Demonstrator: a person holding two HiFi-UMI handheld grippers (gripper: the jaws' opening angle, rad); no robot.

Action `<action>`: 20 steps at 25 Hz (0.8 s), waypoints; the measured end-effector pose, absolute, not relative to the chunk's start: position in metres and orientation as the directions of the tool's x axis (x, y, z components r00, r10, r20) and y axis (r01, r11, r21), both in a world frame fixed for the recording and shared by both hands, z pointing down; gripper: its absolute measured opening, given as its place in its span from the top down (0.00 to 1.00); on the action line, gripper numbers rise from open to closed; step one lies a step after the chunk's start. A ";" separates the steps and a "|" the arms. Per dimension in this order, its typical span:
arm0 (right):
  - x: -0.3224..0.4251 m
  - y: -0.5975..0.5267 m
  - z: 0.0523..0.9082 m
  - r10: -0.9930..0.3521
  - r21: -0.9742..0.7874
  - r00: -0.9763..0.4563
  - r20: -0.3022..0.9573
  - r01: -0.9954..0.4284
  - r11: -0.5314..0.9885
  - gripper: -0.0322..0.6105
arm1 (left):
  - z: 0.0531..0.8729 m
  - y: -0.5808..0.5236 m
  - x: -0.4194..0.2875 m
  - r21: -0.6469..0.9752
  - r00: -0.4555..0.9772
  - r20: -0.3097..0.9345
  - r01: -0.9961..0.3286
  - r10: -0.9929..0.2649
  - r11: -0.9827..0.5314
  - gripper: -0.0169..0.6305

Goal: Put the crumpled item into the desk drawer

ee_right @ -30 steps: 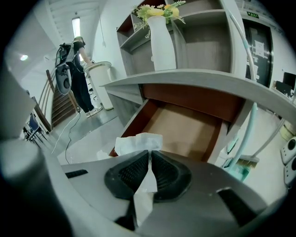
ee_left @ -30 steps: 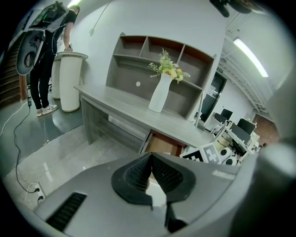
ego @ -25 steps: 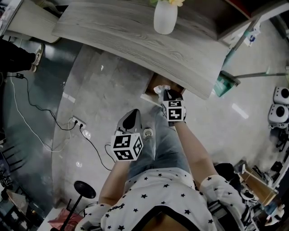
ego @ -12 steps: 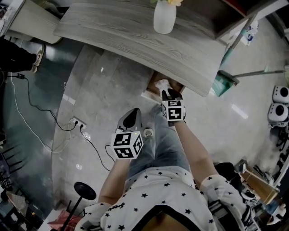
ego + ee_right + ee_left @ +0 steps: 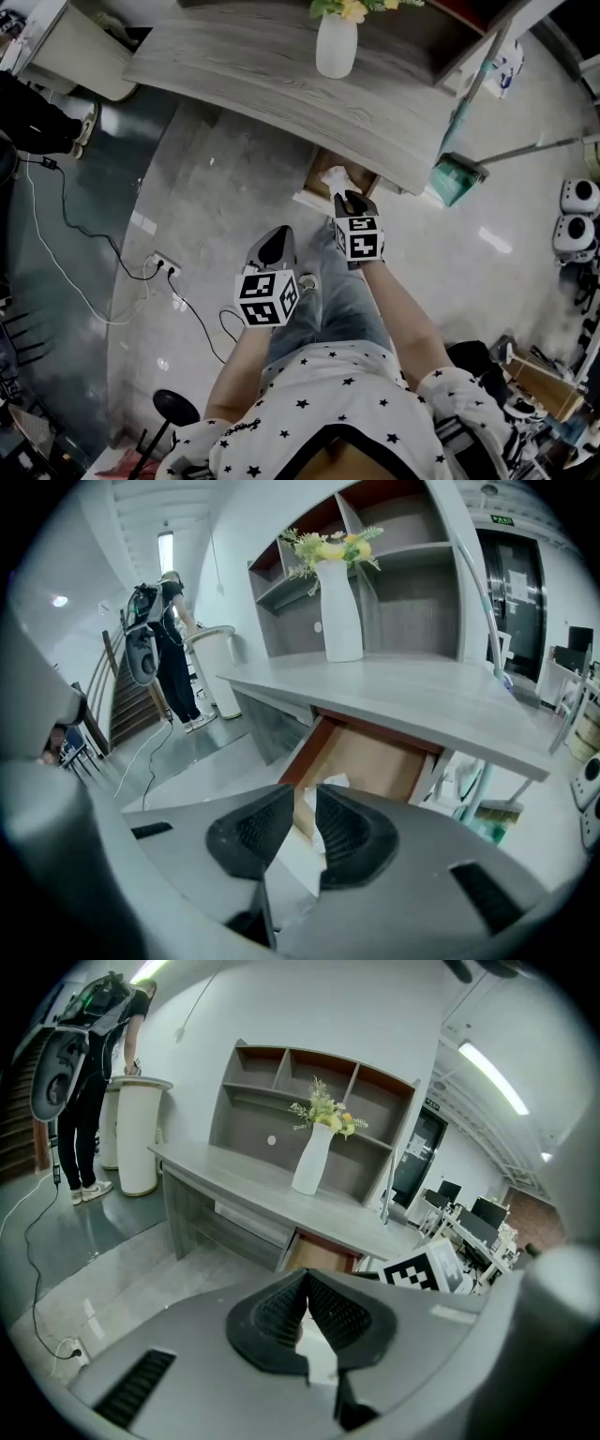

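A white crumpled paper sticks out between the jaws of my right gripper, which is shut on it just above the front edge of the open wooden drawer. In the right gripper view the crumpled paper shows between the dark pads, with the drawer pulled out under the grey desk. My left gripper hangs lower left over the floor, its jaws shut with nothing in them; the left gripper view shows the left gripper pads pressed together.
A white vase with flowers stands on the grey desk. A cable and floor socket lie at left. A green dustpan leans by the desk's right end. A person stands far left beside a white pedestal.
My right gripper has moved a little forward with the paper, closer over the drawer. The left gripper has stayed about where it was.
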State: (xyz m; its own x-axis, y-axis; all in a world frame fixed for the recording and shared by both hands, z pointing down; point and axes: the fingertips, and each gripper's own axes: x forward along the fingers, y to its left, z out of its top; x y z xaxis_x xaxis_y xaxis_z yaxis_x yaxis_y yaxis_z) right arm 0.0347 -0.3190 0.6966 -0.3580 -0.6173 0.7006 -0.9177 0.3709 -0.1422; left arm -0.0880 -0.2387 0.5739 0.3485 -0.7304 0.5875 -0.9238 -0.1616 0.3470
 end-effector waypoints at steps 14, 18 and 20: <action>0.013 -0.258 0.587 -0.701 -0.182 -0.438 0.563 -0.893 0.412 0.96 | 0.535 -0.204 -0.095 0.334 0.353 0.542 -0.923 -0.763 -0.189 0.95; 0.009 -0.236 0.563 -0.712 -0.186 -0.458 0.532 -0.884 0.430 0.96 | 0.524 -0.190 -0.096 0.331 0.357 0.528 -0.922 -0.771 -0.200 0.95; 0.006 -0.226 0.553 -0.716 -0.188 -0.469 0.517 -0.878 0.439 0.96 | 0.518 -0.183 -0.098 0.328 0.359 0.520 -0.922 -0.775 -0.207 0.95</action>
State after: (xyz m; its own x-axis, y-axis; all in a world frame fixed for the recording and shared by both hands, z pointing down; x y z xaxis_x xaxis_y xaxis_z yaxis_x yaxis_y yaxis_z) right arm 0.0057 -0.2256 0.5527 -0.4688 -0.7159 0.5173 -0.8784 0.4393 -0.1882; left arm -0.0984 -0.1826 0.5184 0.3592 -0.7747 0.5204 -0.9218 -0.2071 0.3278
